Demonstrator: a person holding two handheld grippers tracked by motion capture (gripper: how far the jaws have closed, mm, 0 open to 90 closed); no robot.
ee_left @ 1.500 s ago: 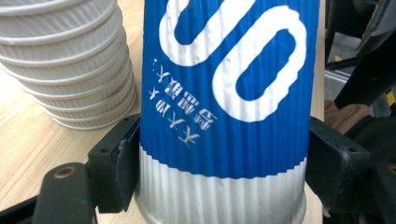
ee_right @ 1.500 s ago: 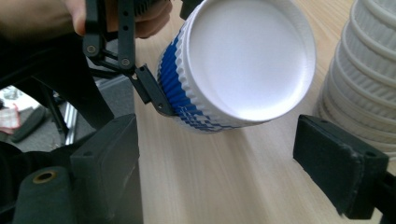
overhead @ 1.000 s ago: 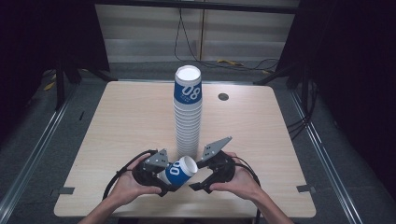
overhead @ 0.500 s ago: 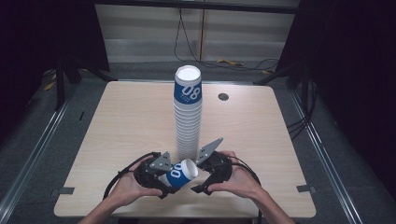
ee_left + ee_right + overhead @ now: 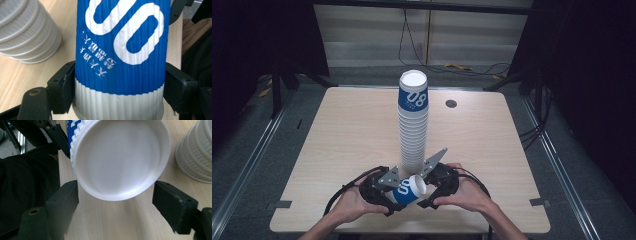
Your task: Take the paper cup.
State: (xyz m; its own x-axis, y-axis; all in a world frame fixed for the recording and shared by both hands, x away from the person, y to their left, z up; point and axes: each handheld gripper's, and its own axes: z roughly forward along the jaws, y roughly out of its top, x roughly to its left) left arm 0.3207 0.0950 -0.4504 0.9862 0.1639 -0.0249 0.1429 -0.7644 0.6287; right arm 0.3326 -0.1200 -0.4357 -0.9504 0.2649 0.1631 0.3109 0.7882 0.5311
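- My left gripper (image 5: 388,192) has its jaws pressed on the ribbed sides of the cup (image 5: 410,189); in the left gripper view both pads sit flush against the cup (image 5: 120,60) near its base.
- My right gripper (image 5: 430,185) faces the cup's open mouth (image 5: 120,157). Its jaws have just been closing, yet they stand spread, with a gap between each pad and the rim.
- The cup lies on its side between the two grippers, just above the table (image 5: 337,145), near its front edge.
- The stack (image 5: 413,120) of cups stands upright just behind the grippers, at mid-table; its foot shows in both gripper views.
- My hands wrap the gripper bodies from below.
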